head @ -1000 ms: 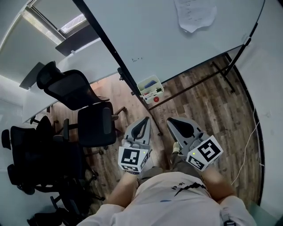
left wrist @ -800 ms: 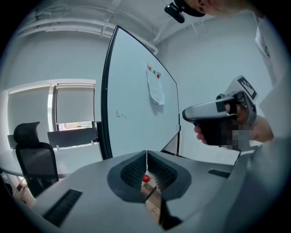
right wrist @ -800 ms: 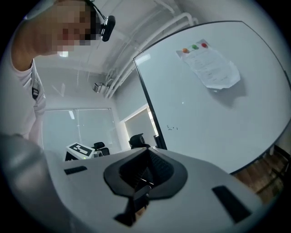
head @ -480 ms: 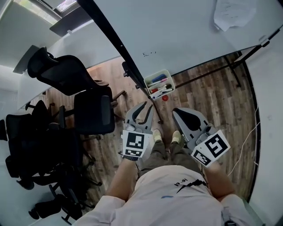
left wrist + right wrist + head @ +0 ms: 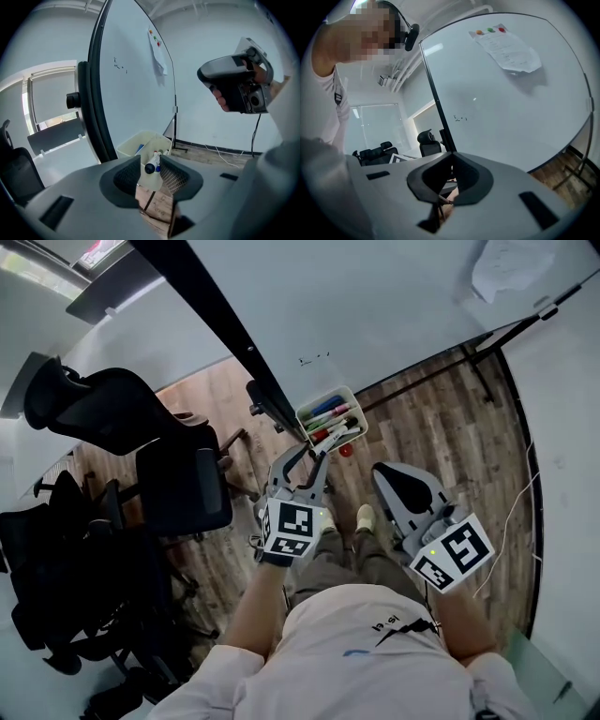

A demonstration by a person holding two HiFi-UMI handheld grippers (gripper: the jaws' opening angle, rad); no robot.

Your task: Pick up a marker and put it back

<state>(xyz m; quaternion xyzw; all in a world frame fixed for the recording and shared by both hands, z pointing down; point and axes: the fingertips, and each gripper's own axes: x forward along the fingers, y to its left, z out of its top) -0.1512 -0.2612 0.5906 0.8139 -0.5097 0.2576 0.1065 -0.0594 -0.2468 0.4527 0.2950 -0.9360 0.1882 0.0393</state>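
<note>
With left gripper [image 5: 305, 460] jaws just spread, empty, facing marker [image 5: 152, 163] in tray [image 5: 129, 145] (right gripper [image 5: 452, 161] closed): grasp approach or release; avoid tray rim.

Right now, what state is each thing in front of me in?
left gripper: open, fingers just been opening; a marker end shows between them, ungripped.
right gripper: shut, empty.
bin: open-topped, holding markers.
whiteboard: nearly blank, one sheet stuck on.
office chairs: unoccupied.
</note>
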